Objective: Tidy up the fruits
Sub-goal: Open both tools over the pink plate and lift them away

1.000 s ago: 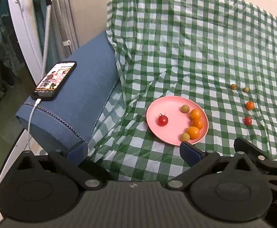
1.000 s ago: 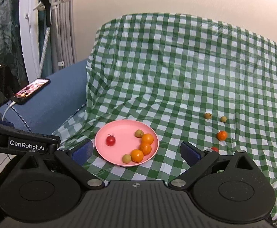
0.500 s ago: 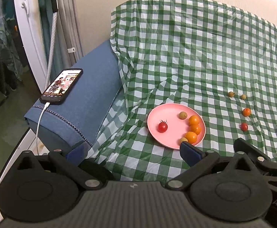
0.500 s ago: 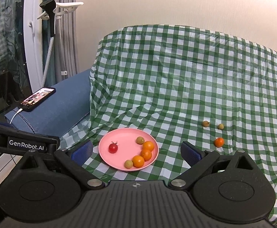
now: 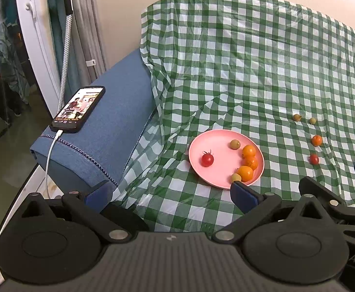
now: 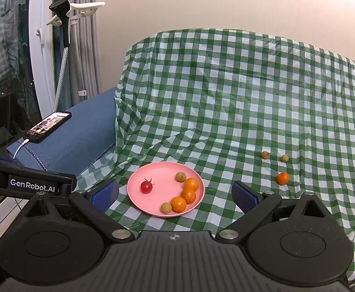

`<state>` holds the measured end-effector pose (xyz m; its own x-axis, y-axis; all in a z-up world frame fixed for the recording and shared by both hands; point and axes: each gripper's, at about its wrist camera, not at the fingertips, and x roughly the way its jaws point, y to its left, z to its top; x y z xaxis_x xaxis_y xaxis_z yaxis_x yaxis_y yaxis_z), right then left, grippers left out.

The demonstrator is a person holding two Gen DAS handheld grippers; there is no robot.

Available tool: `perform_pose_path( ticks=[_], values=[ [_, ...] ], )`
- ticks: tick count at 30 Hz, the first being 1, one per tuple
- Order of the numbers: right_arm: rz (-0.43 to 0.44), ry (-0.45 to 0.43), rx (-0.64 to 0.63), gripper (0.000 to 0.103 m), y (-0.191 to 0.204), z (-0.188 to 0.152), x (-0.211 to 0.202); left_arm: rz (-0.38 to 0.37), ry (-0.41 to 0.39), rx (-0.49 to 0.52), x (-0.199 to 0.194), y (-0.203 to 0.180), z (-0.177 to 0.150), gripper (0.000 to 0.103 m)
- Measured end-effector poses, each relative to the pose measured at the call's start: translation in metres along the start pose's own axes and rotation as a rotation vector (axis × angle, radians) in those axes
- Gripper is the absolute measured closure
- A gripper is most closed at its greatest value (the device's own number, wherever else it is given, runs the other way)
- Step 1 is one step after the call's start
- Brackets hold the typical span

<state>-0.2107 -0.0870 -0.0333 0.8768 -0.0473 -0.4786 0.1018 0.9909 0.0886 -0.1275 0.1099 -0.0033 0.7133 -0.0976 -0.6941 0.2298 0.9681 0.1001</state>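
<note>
Holding both tongs, left [image 5: 170, 192] and right [image 6: 175, 194], spread and empty, you face four small fruits right of the pink plate [image 5: 199, 143]. The red tomato [image 5: 314, 159] lies nearest: light, round, soft-skinned; pinch gently across its middle.

free: bare cloth [image 6: 226, 121] behind pink plate [image 6: 158, 172] | obstacles: loose fruits [image 6: 282, 178] right, armrest [image 6: 80, 131] left

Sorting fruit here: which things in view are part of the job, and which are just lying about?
Part of the job:
pink plate with six fruits on it
loose orange fruit
loose red fruit
two loose yellow-green fruits

Just lying about:
phone on charging cable
blue cushion
checked cloth
</note>
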Motion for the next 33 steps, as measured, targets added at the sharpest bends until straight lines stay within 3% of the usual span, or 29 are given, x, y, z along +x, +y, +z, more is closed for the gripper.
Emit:
perform_pose_path(
  ticks=[33],
  values=[
    [0.015, 0.115, 0.128, 0.004, -0.046, -0.013, 0.065, 0.029, 0.145, 0.095, 0.064, -0.036, 0.017, 0.0]
  ],
)
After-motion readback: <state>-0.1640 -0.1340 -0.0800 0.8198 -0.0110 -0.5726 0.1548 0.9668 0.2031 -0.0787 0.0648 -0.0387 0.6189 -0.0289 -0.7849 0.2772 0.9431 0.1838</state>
